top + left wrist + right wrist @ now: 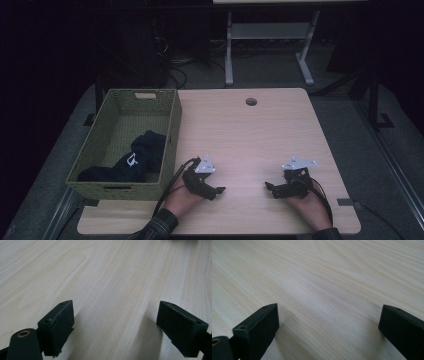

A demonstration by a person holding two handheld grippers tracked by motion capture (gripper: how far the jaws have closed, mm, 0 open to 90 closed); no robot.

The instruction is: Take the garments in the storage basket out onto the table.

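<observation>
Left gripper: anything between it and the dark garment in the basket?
Yes. The green basket's near-side wall stands between the left gripper and the dark garment inside. The gripper's jaws are open over bare table; it would likely have to go over the rim.

One worktop [260, 130], light wood, one round hole [251, 102] near far edge. One green woven basket [172, 125]. One dark garment [142, 155] inside, possibly more beneath, too dim to tell. Two grippers: left gripper [212, 190], right gripper [274, 190]. Two jaws each.
</observation>
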